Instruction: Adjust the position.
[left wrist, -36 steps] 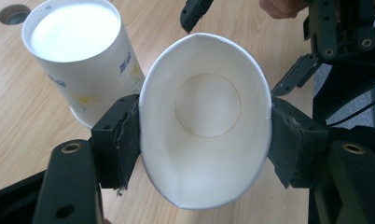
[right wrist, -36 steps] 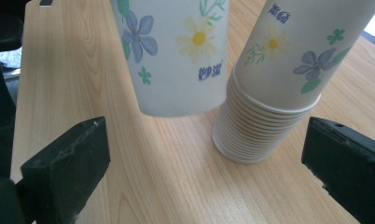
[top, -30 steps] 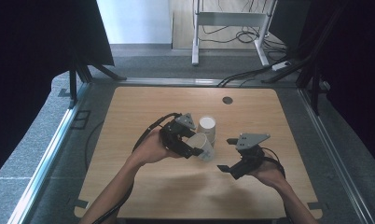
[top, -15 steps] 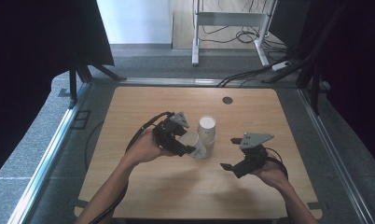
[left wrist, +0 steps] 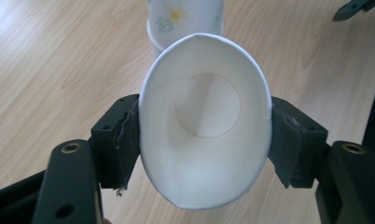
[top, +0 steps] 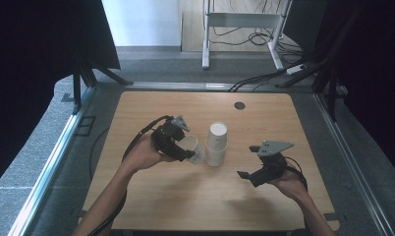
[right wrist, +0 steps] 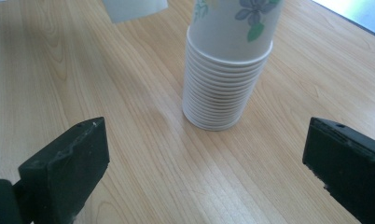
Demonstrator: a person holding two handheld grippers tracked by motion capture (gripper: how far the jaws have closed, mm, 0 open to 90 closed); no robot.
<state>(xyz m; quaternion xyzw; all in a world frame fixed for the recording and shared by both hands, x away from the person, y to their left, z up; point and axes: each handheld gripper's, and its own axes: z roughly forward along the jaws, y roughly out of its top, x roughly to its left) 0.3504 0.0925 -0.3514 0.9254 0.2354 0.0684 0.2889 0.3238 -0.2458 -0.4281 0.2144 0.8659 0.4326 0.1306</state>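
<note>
Compared with the frame a second earlier, the left tool [top: 185, 153] and the paper cup [top: 192, 149] it carries sit slightly farther left, and the cup now lies just left of the cup stack [top: 216, 144] with a small gap between them; the right tool [top: 248, 175] holds about the same place on the right half of the desk [top: 151, 196].

Left tool state: closed on the single cup. In the left gripper view both pads press the cup's wall from opposite sides, squeezing the rim [left wrist: 204, 121] into an oval. The cup lies on its side in the grip, mouth toward the camera, above the desk.

Right tool state: open and empty. In the right gripper view its jaws stand wide apart, facing the stack [right wrist: 225, 70], which stands upright, mouths down, near the desk centre.

Progress, as judged: one cup appears separated from the stack and is in hand. Setting it down on the desk remains, and the rest of the nested cups stand untouched.
</note>
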